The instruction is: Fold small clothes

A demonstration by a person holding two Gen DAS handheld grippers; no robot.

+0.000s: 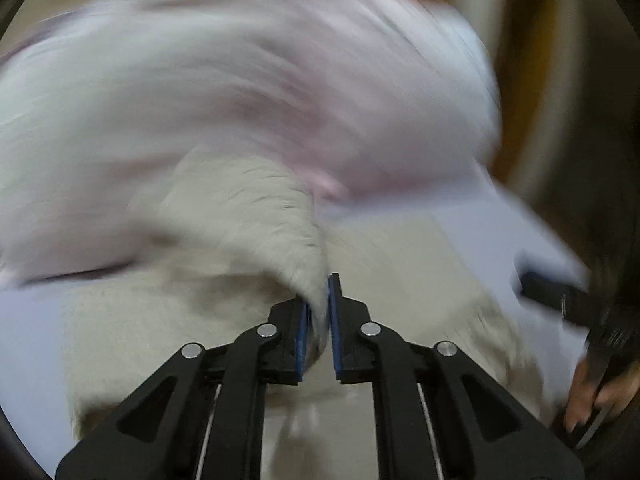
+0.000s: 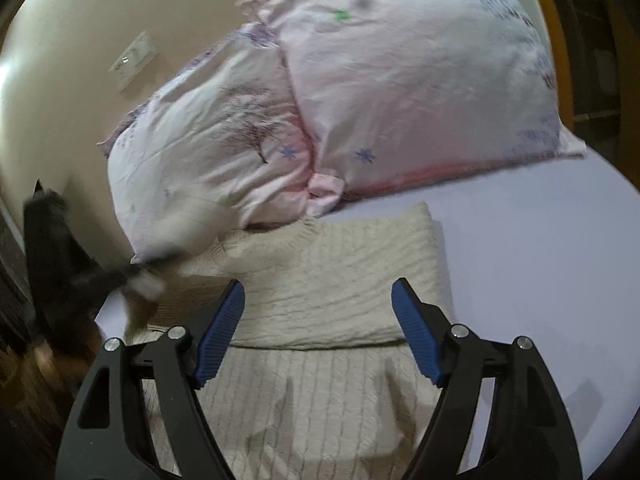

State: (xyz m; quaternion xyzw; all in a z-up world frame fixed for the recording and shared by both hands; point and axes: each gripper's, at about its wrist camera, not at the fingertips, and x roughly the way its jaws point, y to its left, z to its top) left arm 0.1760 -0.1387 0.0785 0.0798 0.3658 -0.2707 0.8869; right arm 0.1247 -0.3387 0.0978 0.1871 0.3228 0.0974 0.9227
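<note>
A cream knit sweater (image 2: 320, 280) lies on the pale lilac bed sheet (image 2: 540, 260), partly folded, with one panel laid over the body. My left gripper (image 1: 319, 300) is shut on a lifted flap of the sweater (image 1: 256, 216); the view is blurred by motion. It also shows in the right wrist view (image 2: 132, 276) at the sweater's left edge, blurred. My right gripper (image 2: 318, 300) is open and empty, hovering over the sweater's near half. It shows at the right edge of the left wrist view (image 1: 560, 292), where its jaws cannot be made out.
Two pink patterned pillows (image 2: 400, 80) lie just behind the sweater against a cream wall (image 2: 80, 40). A wooden bed frame (image 2: 560, 20) runs along the right. Bare sheet lies to the right of the sweater.
</note>
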